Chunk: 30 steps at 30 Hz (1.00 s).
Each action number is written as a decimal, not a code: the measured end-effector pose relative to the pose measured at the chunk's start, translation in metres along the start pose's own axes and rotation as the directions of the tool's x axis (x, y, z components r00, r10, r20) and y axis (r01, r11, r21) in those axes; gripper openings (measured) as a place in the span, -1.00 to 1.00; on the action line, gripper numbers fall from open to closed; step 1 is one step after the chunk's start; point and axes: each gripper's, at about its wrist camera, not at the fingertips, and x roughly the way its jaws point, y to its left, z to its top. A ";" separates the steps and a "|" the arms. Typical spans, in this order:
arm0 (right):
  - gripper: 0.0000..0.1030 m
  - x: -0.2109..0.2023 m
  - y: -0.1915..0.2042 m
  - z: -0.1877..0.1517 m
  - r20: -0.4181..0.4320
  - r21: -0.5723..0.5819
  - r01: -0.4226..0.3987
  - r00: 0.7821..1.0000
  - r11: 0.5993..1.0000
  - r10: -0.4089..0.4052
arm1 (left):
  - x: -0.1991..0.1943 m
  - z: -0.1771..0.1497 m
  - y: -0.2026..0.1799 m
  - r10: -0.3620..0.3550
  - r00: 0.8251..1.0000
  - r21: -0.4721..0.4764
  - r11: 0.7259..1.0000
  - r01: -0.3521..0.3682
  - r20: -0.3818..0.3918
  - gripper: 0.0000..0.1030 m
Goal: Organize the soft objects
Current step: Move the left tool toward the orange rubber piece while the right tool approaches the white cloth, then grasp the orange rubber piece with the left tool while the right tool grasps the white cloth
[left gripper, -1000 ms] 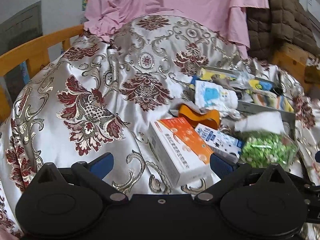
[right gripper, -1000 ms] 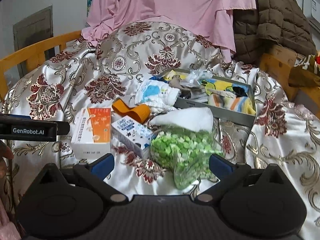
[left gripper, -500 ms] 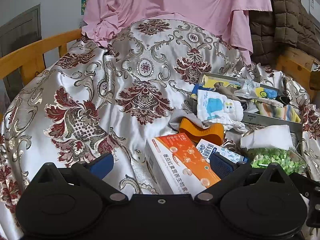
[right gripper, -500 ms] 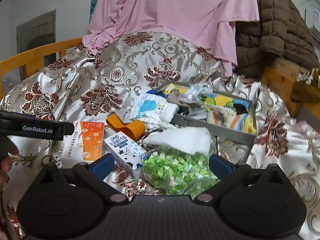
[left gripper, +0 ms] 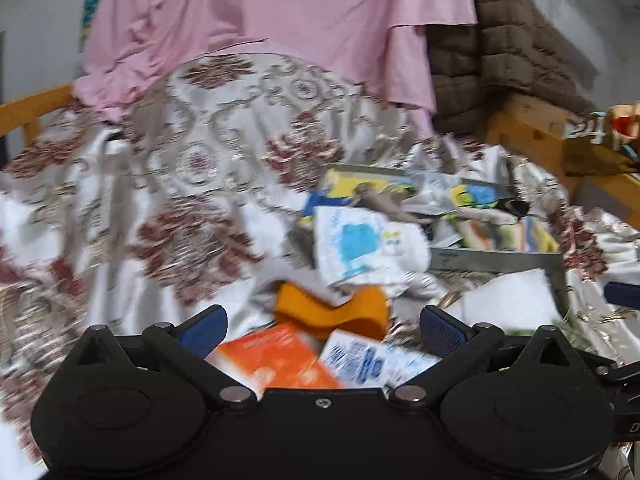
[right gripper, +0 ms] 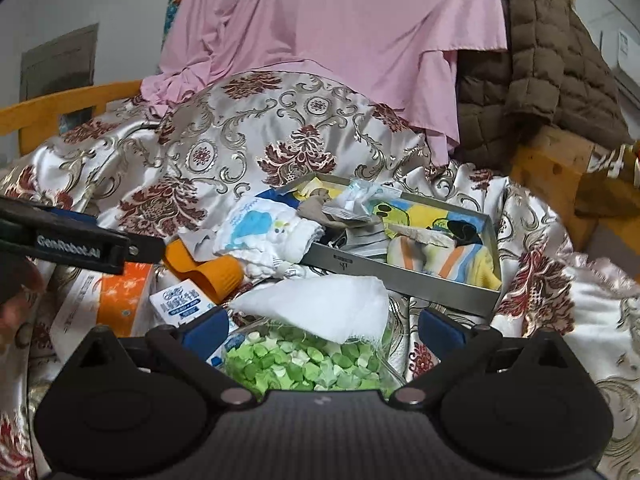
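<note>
At lower centre, the right gripper [right gripper: 322,330] gapes wide and empty over the bag of green pieces [right gripper: 308,364]; closing there would likely snag the white cloth [right gripper: 320,306] lying on it. The left gripper [left gripper: 322,326], equally spread and empty, hovers above the orange box [left gripper: 276,360], crowding the orange soft piece [left gripper: 332,314]. Farther, mid-frame, the printed cloth bundle [right gripper: 266,234] leans on the grey tray [right gripper: 404,280].

Left gripper [left gripper: 322,326]: now forward over orange-and-white carton [left gripper: 276,360], nearer folded orange felt piece [left gripper: 332,312] | right gripper [right gripper: 322,330]: now low over clear bag of green pellets [right gripper: 308,364], nearer grey metal tray [right gripper: 404,280]
</note>
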 end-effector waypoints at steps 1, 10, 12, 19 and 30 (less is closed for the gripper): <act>0.99 0.002 -0.001 0.000 0.006 0.003 0.000 1.000 1.000 0.000 | 0.007 0.000 -0.002 -0.026 1.000 0.004 1.000 0.026 0.002 0.98; 0.99 0.018 -0.004 0.006 0.048 -0.067 0.038 0.998 0.997 -0.035 | 0.052 0.009 -0.007 -0.218 0.973 0.018 0.975 0.219 -0.076 0.85; 0.99 0.023 -0.005 0.007 0.043 -0.076 0.041 0.998 0.996 -0.037 | 0.059 0.009 -0.007 -0.244 0.966 0.019 0.969 0.246 -0.083 0.81; 0.99 0.031 0.008 0.008 0.032 -0.137 0.046 0.999 0.990 -0.042 | 0.079 0.008 0.002 -0.336 0.933 -0.056 0.942 0.331 -0.131 0.61; 0.99 0.055 0.019 0.002 -0.015 -0.153 0.019 1.000 0.988 -0.021 | 0.098 0.006 0.009 -0.316 0.932 -0.085 0.949 0.305 -0.180 0.57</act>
